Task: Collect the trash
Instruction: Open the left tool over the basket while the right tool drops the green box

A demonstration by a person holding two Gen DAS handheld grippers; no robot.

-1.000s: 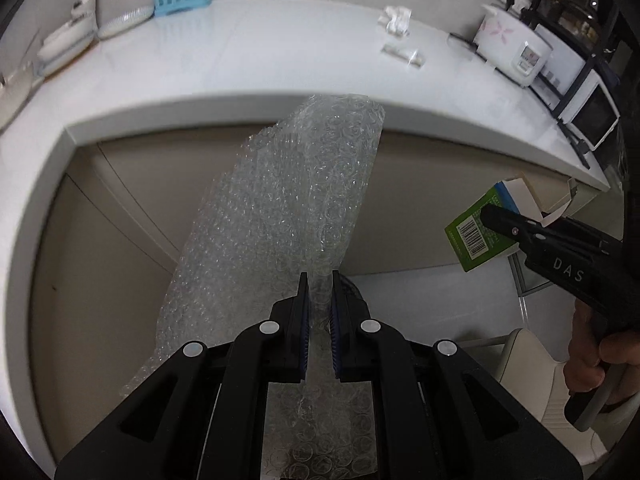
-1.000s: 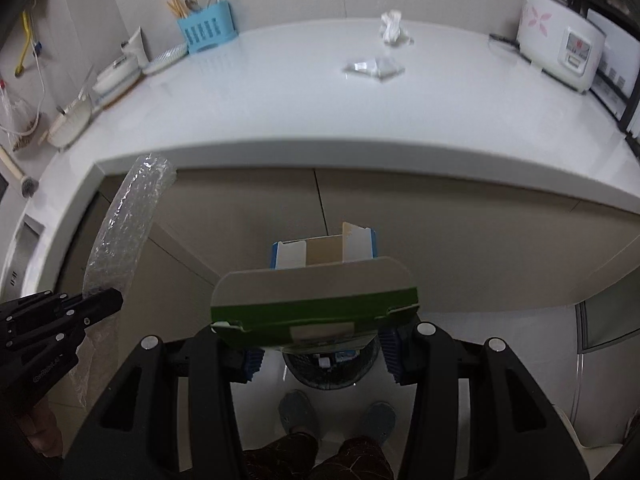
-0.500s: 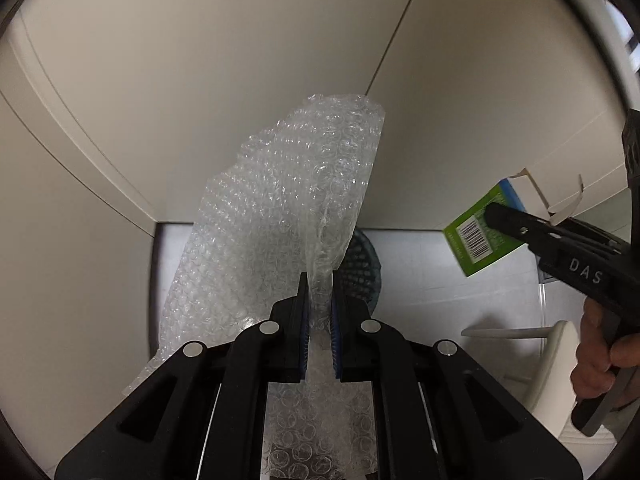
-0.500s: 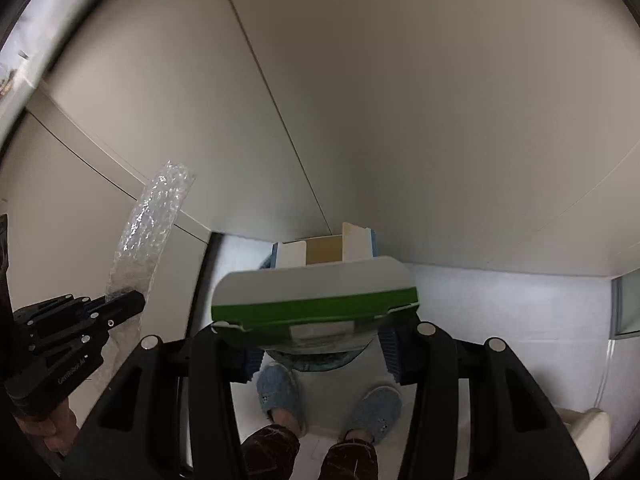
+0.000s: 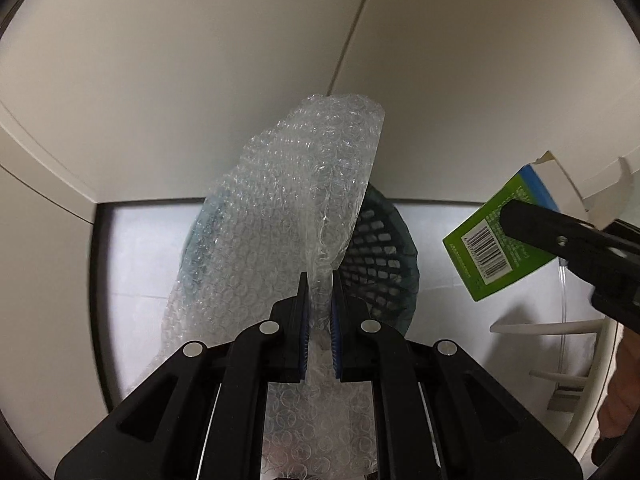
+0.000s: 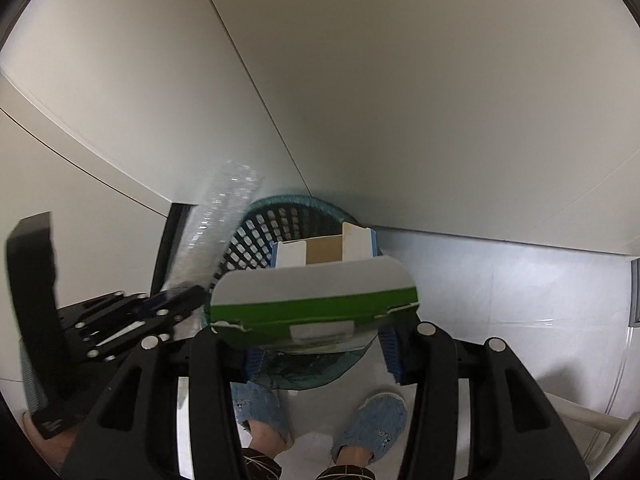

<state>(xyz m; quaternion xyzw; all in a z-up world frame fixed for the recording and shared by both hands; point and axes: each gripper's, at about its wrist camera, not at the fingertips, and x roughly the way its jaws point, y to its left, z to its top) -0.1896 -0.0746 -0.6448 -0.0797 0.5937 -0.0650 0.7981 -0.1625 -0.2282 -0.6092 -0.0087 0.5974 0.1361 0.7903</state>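
Both grippers lowered toward one basket (image 5: 384, 256): left gripper (image 5: 319, 280) pinching one bubble wrap (image 5: 288, 208), right gripper (image 6: 320, 340) clamping one carton (image 6: 316, 292).

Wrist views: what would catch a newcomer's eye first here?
The bubble wrap pinched in the left gripper fills the middle of the left view. The green box clamped in the right gripper hangs over the dark mesh basket on the floor.
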